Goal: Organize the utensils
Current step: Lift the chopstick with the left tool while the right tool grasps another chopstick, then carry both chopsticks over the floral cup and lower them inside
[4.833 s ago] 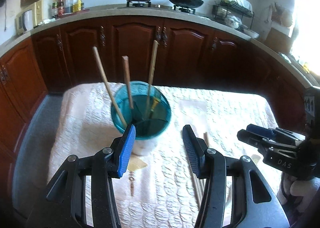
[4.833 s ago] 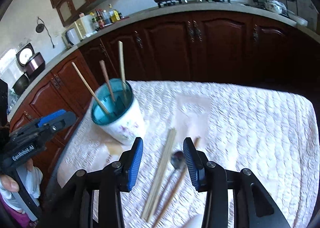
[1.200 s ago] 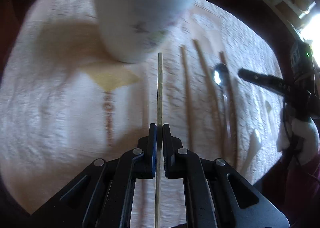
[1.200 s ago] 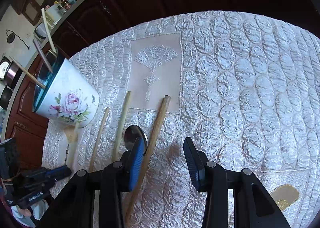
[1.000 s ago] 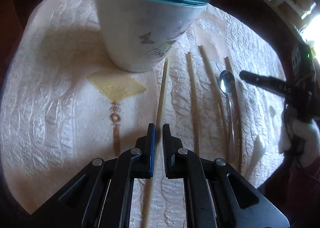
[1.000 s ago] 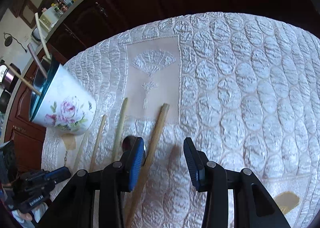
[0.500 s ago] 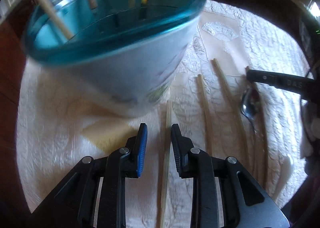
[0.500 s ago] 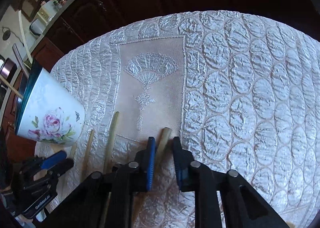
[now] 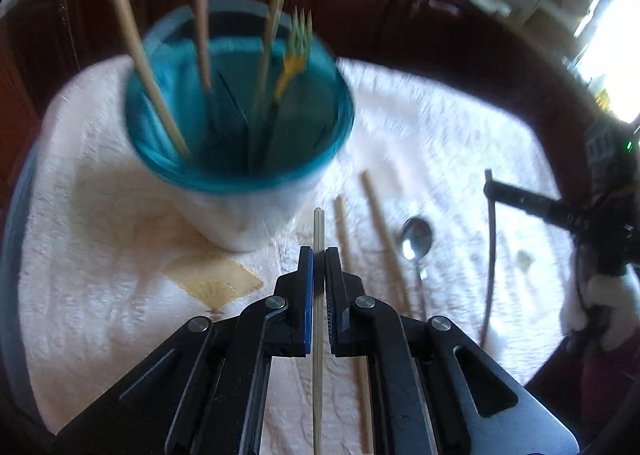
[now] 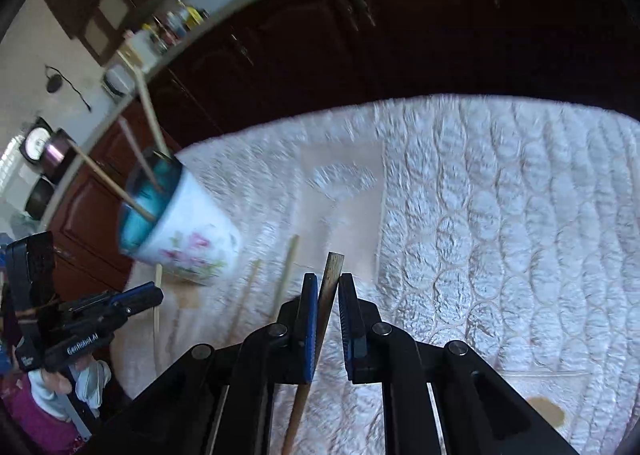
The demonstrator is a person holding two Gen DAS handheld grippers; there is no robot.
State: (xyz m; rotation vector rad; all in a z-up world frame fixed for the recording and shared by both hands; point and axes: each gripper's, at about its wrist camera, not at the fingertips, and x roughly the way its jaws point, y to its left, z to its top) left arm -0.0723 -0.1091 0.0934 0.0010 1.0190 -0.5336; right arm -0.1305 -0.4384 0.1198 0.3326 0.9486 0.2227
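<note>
A white flowered holder with a teal inside stands on the quilted cloth, with several sticks and a yellow-handled fork upright in it. My left gripper is shut on a thin pale chopstick just in front of the holder; it also shows at the left of the right wrist view as the left gripper. My right gripper has its jaws closing, pads pressed on a brown wooden stick raised off the cloth. From the left wrist view that right gripper holds the stick hanging down.
Two chopsticks and a metal spoon lie on the cloth right of the holder. Dark wooden cabinets run behind the table. A person's hand and sleeve are at the right edge.
Both grippers have closed on their sticks and risen from the cloth. The left one opened briefly, then shut again on the pale chopstick. The holder's inside now shows from above.
</note>
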